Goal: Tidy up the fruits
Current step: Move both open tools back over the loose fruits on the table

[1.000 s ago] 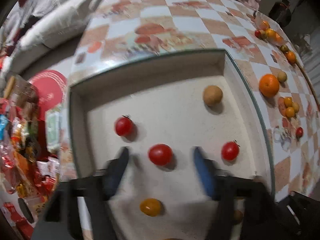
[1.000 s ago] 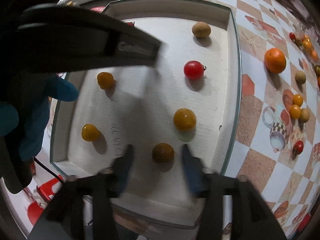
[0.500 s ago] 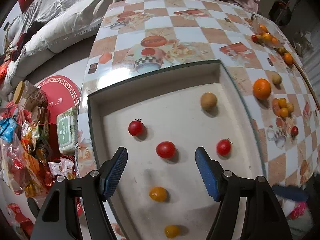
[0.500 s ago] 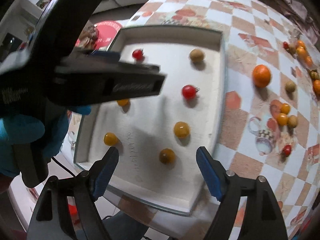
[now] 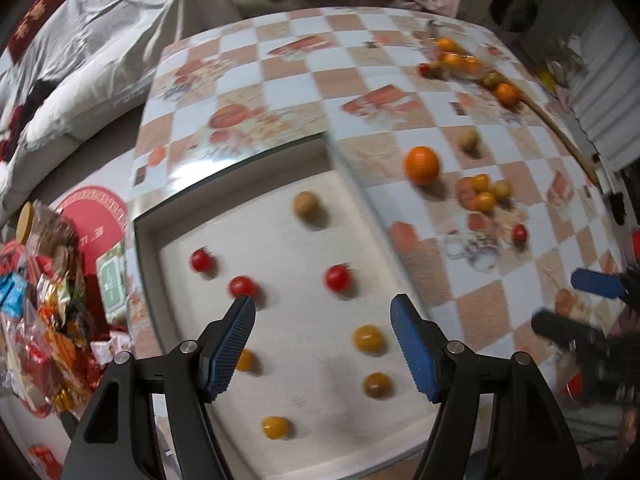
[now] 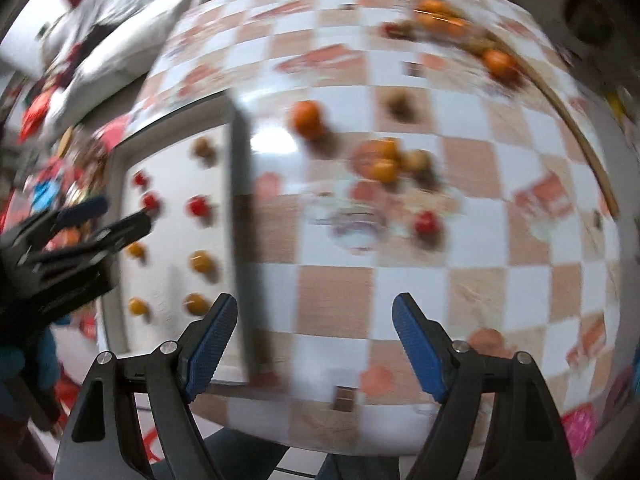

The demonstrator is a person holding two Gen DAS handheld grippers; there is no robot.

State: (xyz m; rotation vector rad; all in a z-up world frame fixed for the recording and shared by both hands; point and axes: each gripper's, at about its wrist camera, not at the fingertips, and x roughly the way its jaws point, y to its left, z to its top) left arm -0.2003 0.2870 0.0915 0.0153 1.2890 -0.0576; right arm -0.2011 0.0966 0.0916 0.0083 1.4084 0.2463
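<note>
The left gripper (image 5: 322,340) is hovering wide open and empty over the white tray (image 5: 280,184), which is holding red, yellow and brown fruits. The right gripper (image 6: 314,346) is hovering equally wide and empty above the checkered bench (image 6: 400,288), where an orange (image 6: 307,118) is lying.

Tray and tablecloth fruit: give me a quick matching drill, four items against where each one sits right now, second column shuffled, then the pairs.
Column one:
1. big orange
2. brown round fruit
3. lone red tomato
4. left gripper

Column two:
A. inside the tray, near its far right corner
B. open, above the tray's near half
C. on the checked tablecloth, just past the tray's far right corner
D. on the tablecloth, on the near side of the small yellow fruit cluster

Pairs: 1-C, 2-A, 3-D, 4-B
</note>
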